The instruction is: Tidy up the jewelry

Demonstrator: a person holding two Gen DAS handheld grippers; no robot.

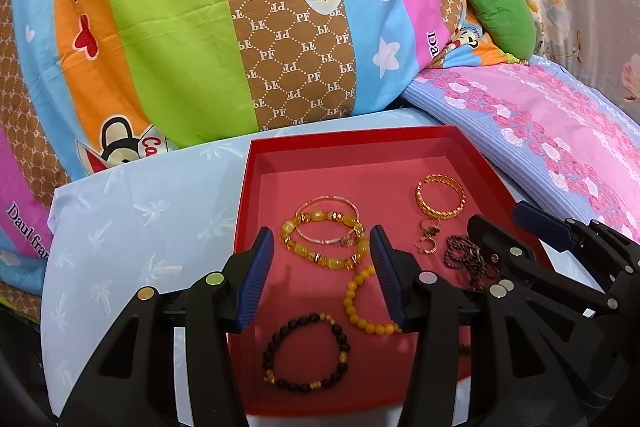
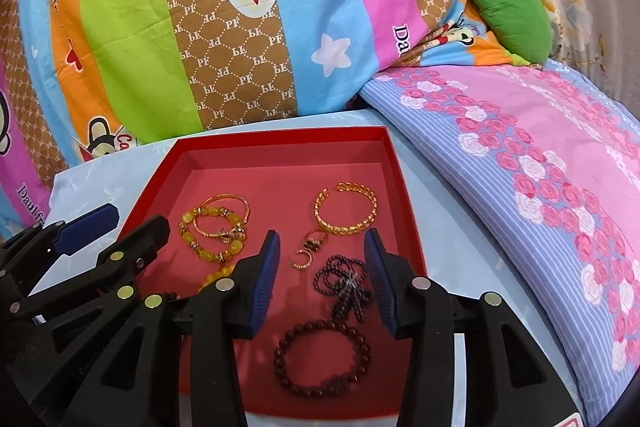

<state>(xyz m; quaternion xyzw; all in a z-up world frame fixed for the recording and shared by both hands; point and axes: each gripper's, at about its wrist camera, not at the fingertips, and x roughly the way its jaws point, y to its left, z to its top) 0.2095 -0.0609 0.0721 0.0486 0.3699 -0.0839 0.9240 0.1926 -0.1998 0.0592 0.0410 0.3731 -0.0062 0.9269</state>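
Observation:
A shallow red tray (image 1: 256,155) lies on a pale blue cloth and holds several pieces of jewelry. My left gripper (image 1: 322,239) hovers open over a yellow stone bracelet (image 1: 296,247) crossed by a thin rose-gold bangle (image 1: 326,205). Nearer lie a yellow bead bracelet (image 1: 354,303) and a black bead bracelet (image 1: 306,353). My right gripper (image 2: 322,237) stands open above small gold rings (image 2: 310,251) and a dark bead chain (image 2: 344,283). A dark red bead bracelet (image 2: 320,357) lies below it, and a gold cuff (image 2: 346,207) beyond. Neither gripper holds anything.
A bright striped cartoon quilt (image 1: 200,27) is piled behind the tray. A pink and blue rose-print pillow (image 2: 540,155) borders the tray's right side, with a green cushion (image 2: 508,7) above it. The pale blue cloth (image 1: 140,227) extends left of the tray.

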